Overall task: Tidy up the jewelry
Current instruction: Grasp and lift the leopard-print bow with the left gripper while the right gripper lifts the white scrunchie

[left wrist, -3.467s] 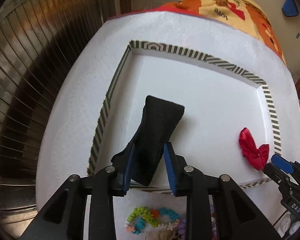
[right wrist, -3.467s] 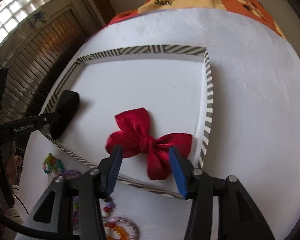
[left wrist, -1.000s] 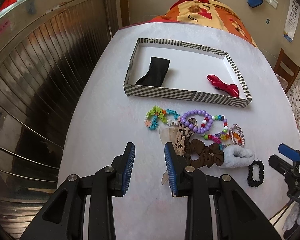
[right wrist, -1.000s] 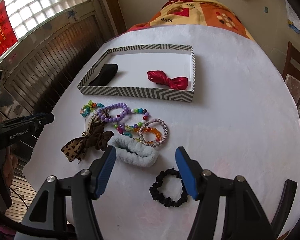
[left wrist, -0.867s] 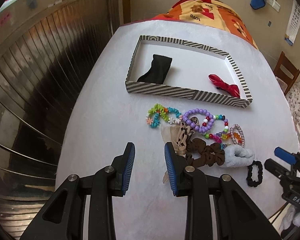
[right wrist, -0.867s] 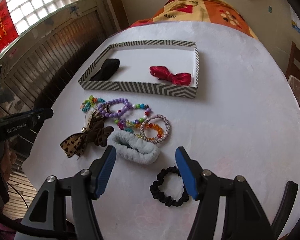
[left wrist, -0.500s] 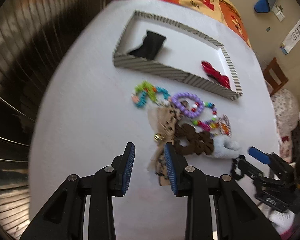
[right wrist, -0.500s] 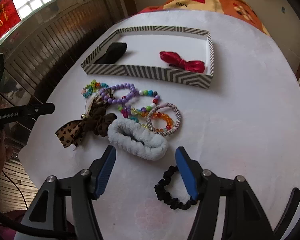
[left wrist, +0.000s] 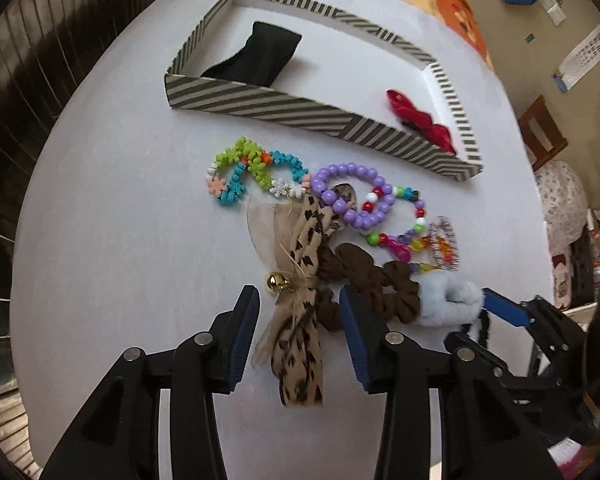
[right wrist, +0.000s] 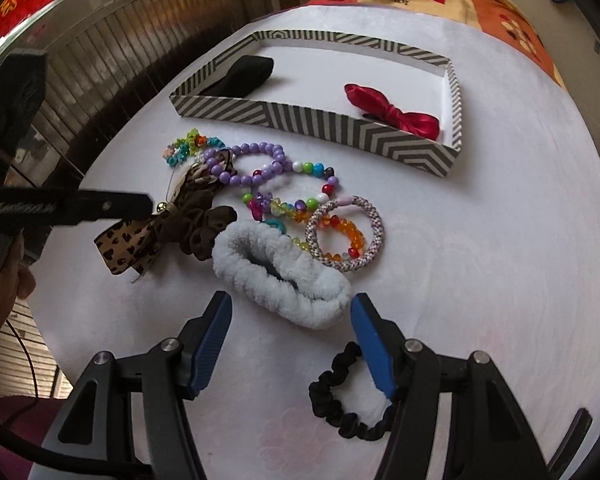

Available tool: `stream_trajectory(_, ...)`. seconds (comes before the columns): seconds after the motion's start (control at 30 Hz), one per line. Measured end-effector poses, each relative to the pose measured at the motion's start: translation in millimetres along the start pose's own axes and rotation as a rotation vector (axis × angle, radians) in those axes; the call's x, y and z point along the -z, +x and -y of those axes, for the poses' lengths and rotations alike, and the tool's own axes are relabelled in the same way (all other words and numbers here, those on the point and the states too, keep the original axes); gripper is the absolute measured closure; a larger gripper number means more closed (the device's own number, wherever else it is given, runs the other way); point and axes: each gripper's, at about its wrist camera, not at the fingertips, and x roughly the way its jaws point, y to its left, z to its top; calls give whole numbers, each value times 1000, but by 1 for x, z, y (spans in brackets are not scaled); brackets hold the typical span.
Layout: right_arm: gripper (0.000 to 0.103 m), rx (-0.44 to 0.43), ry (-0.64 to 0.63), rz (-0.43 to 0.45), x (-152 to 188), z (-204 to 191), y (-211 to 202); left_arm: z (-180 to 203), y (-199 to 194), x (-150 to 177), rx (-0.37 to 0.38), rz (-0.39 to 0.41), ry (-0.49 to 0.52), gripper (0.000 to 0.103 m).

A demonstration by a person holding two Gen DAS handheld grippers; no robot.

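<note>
A striped tray [left wrist: 260, 106] [right wrist: 324, 124] holds a black cloth band [left wrist: 260, 58] [right wrist: 244, 74] and a red bow [left wrist: 420, 122] [right wrist: 392, 114]. In front of it lies a heap of jewelry. My left gripper [left wrist: 298, 334] is open, its jaws on either side of a leopard-print bow [left wrist: 300, 312] [right wrist: 136, 236] with a gold bell. My right gripper [right wrist: 292, 340] is open just short of a fluffy pale-blue scrunchie [right wrist: 280, 272] [left wrist: 448, 300]. A black scrunchie [right wrist: 348, 396] lies under its right finger. A brown scrunchie [left wrist: 372, 280] [right wrist: 200, 228] touches the bow.
A purple bead bracelet [left wrist: 352, 196] [right wrist: 256, 160], a colourful flower bracelet [left wrist: 248, 170], a mixed bead string [right wrist: 296, 200] and a woven bangle [right wrist: 346, 232] lie between heap and tray. The white round table [left wrist: 120, 200] drops off at left. A wooden chair [left wrist: 544, 128] stands at right.
Both grippers pulled back from the tray, then came down and forward over the heap. The left now straddles the leopard bow; the right has closed in on the fluffy scrunchie.
</note>
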Motion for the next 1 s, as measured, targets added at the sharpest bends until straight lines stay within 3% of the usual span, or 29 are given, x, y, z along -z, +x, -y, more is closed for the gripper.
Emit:
stream_trajectory(0.2, 41, 1, -26, 15, 1, 1, 9, 5, 24, -1, -61, -50, 18, 84)
stream_trajectory(0.27, 60, 12, -31, 26, 2, 3, 10, 9, 23, 0, -78, -27, 37, 87)
stream_trajectory(0.3, 65, 13, -30, 31, 2, 4, 9, 10, 23, 0, -76, -25, 42, 95)
stream_trajectory(0.37, 78, -11, -15, 43, 2, 9, 7, 10, 24, 2, -74, -23, 50, 98)
stream_trajectory(0.4, 80, -24, -3, 47, 2, 11, 5, 10, 23, 1, -70, -21, 49, 99)
stream_trajectory(0.7, 83, -94, 42, 121, -3, 18, -40, 4, -24, -1, -5, 27, 68, 101)
stream_trajectory(1.0, 83, -73, 77, 204, -37, 37, -67, 13, -64, -28, 29, 100, 81, 101)
